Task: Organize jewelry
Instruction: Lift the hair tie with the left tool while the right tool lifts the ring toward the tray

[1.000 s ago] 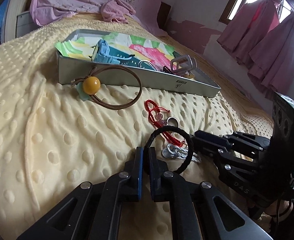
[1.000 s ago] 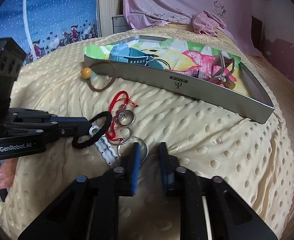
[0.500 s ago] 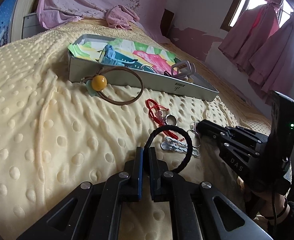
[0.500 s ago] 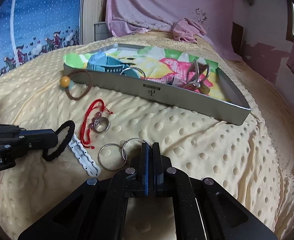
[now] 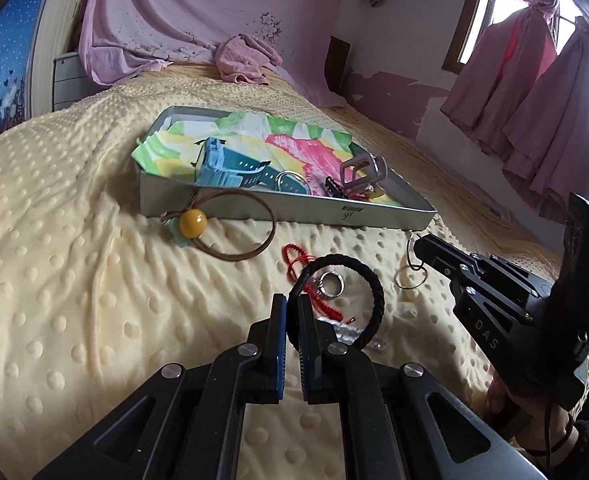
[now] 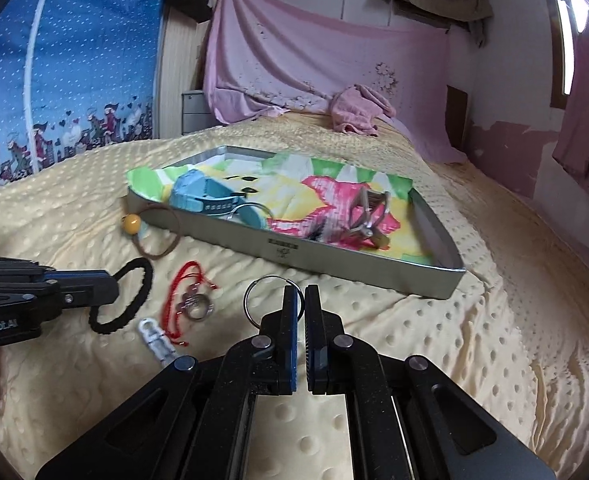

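Note:
My left gripper [image 5: 291,312] is shut on a black hair tie [image 5: 376,292], held just above the yellow bedspread; it also shows in the right wrist view [image 6: 134,304]. My right gripper [image 6: 304,300] is shut on linked metal hoop rings [image 6: 254,296], lifted off the bedspread; the rings also show in the left wrist view [image 5: 412,272]. A red cord bracelet [image 6: 182,284], a silver ring [image 6: 198,306] and a white clip [image 6: 154,338] lie between the grippers. The metal tray [image 6: 334,258] behind holds a blue watch [image 6: 202,198] and a clip [image 6: 366,216].
A brown hair tie with a yellow bead [image 5: 192,222] lies against the tray's front left wall. A pink cloth [image 6: 354,114] sits at the head of the bed. Pink curtains [image 5: 534,112] hang at the right. The bedspread [image 6: 474,340] is soft and bumpy.
My right gripper closed on the hoop rings and lifted them off the bedspread toward the tray. My left gripper has risen slightly, still holding the black hair tie.

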`<state>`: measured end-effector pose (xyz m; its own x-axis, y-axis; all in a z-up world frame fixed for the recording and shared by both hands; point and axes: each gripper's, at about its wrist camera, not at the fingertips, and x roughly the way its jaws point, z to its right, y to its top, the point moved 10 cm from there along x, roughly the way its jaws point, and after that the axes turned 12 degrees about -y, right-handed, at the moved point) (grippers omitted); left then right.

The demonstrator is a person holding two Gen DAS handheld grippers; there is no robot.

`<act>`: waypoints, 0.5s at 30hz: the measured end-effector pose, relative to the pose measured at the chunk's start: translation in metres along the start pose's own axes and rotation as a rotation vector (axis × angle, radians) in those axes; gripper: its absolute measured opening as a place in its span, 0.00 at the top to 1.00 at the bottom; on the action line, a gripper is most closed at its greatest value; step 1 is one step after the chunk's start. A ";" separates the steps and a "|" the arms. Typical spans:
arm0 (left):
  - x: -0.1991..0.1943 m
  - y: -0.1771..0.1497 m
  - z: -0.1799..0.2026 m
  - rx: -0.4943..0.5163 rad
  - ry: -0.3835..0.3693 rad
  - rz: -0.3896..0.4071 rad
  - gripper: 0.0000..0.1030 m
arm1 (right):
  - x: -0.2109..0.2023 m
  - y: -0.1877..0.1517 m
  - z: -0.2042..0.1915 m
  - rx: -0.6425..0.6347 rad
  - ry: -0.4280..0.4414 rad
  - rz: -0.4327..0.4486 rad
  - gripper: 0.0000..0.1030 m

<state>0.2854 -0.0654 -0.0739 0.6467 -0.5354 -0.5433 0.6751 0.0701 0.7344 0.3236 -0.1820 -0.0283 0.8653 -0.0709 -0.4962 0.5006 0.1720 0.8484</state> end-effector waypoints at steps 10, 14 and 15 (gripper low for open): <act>0.006 0.028 0.012 0.014 -0.026 0.048 0.95 | 0.005 0.013 0.018 0.070 0.006 0.028 0.97; 0.008 0.049 0.018 0.014 -0.032 0.078 0.95 | 0.001 0.027 0.025 0.092 0.009 0.063 0.97; 0.010 0.053 0.019 0.017 -0.030 0.081 0.95 | 0.001 0.030 0.028 0.101 0.010 0.069 0.97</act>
<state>0.3211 -0.0827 -0.0323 0.6882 -0.5531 -0.4695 0.6146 0.1007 0.7824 0.3403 -0.2043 0.0021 0.8979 -0.0527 -0.4371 0.4401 0.0758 0.8948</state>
